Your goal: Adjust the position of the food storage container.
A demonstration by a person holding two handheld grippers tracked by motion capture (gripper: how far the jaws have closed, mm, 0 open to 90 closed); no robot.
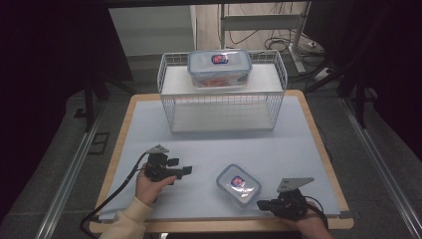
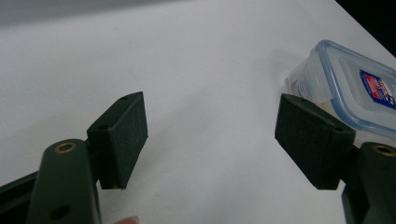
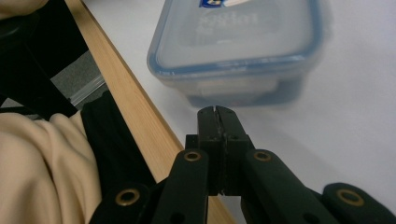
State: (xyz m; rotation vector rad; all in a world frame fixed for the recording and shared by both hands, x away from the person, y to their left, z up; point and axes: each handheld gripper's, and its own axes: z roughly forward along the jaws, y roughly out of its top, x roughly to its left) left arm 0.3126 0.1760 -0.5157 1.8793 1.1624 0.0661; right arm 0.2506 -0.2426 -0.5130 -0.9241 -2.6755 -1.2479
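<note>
Where the high view looks down, the counter point(image 1: 209, 149) is a pale sheet over a wooden top whose bare edge frames it left, right and near. Dark curtains close in both sides of the room, and cables lie on the floor beyond the far edge. A white wire rack point(image 1: 222, 92) stands at the far middle, with a large lidded container point(image 1: 219, 67) on its upper shelf. The left gripper point(image 1: 178, 168) points toward the small container point(image 1: 239, 184), which lies well ahead of its jaws, with bare sheet between. The right gripper point(image 1: 263, 204) sits near the front edge, its tip just short of that container's near corner. Open sheet stretches between the rack and both grippers.

From the left gripper view, the jaws stand wide apart over plain white surface, nothing between them. The small container point(image 2: 348, 95) lies beyond the right-hand jaw, partly hidden behind it; the counter's far corner falls off into dark just past it.

From the right gripper view, the jaws are pressed together, holding nothing. The small container point(image 3: 238, 51) sits just ahead of their tips, apart from them. To the jaws' left runs the wooden edge point(image 3: 126, 107), with a cream sleeve point(image 3: 42, 172) beyond it.
</note>
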